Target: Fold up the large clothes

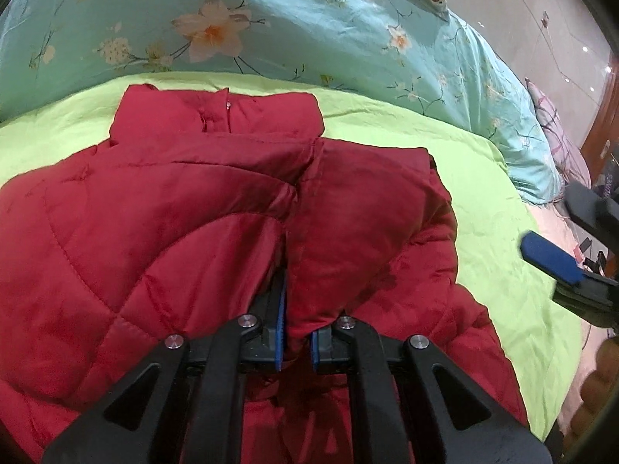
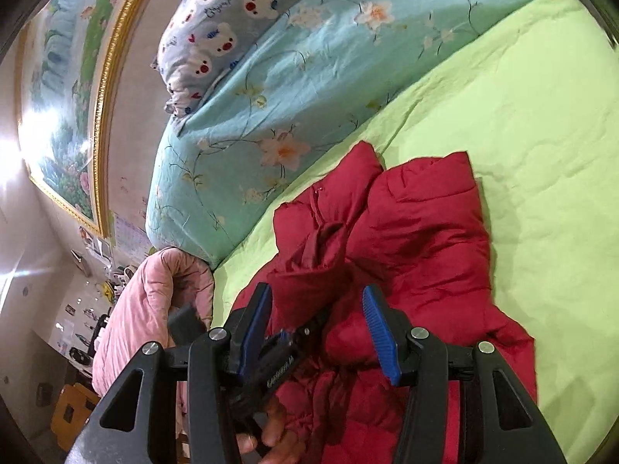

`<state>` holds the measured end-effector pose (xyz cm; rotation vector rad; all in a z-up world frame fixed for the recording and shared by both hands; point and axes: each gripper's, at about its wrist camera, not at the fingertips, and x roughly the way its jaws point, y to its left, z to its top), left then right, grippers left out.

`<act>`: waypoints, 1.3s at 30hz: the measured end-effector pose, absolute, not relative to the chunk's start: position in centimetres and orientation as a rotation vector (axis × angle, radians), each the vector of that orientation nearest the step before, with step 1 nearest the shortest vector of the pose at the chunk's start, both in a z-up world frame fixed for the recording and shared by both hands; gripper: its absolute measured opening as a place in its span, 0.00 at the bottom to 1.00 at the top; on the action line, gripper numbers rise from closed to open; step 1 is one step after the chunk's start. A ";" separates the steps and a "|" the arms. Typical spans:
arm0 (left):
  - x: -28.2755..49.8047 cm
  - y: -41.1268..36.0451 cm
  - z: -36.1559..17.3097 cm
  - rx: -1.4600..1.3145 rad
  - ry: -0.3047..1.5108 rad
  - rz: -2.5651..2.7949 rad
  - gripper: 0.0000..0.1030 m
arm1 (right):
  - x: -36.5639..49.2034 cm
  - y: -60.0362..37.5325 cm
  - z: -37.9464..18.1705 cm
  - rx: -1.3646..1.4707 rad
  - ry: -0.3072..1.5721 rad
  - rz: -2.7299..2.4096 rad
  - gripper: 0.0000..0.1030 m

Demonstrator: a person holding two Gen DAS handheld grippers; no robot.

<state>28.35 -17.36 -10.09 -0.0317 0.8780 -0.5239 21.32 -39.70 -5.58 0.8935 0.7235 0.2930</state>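
Observation:
A red quilted jacket (image 1: 162, 232) lies on a lime green blanket (image 1: 503, 208), its collar (image 1: 216, 116) at the far end. A sleeve is folded over its front. My left gripper (image 1: 296, 326) is shut on a fold of this red fabric, which bunches up between the blue pads and hides the tips. In the right wrist view the jacket (image 2: 418, 224) lies ahead and below. My right gripper (image 2: 317, 294) stands open above it, with nothing pressed between its pads. The left gripper (image 2: 282, 355) and the hand (image 2: 271, 433) holding it show just under the right one.
A turquoise floral quilt (image 1: 309, 19) is piled along the far side of the bed. A patterned pillow (image 2: 216, 31) rests on top of it. A pink quilt (image 2: 143, 301) hangs at the bed's edge. A framed picture (image 2: 65, 108) is on the wall.

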 end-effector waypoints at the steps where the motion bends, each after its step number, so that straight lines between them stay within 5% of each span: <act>1: 28.3 -17.3 -10.1 -0.035 0.885 -0.529 0.07 | 22.0 -39.5 -5.9 0.901 0.736 0.294 0.50; 6: 27.9 -16.9 -10.0 -0.038 0.928 -0.550 0.07 | 23.9 -38.9 -6.7 0.917 0.761 0.289 0.65; 20: 25.2 -19.6 -9.0 0.218 0.909 -0.441 0.17 | 25.0 -39.4 -8.4 0.978 0.785 0.296 0.65; 23: 23.8 -20.1 -8.7 0.318 0.819 -0.354 0.31 | 25.0 -39.8 -8.4 0.983 0.779 0.295 0.65; 27: 21.4 -20.9 -7.4 0.390 0.654 -0.311 0.86 | 24.7 -40.3 -8.4 0.994 0.768 0.303 0.65; 33: 20.3 -19.8 -4.7 0.363 0.584 -0.355 0.88 | 24.2 -41.2 -8.2 0.991 0.767 0.311 0.65; 39: 22.3 -12.4 -4.2 0.188 0.706 -0.352 0.88 | 26.6 -39.0 -9.2 0.933 0.856 0.342 0.65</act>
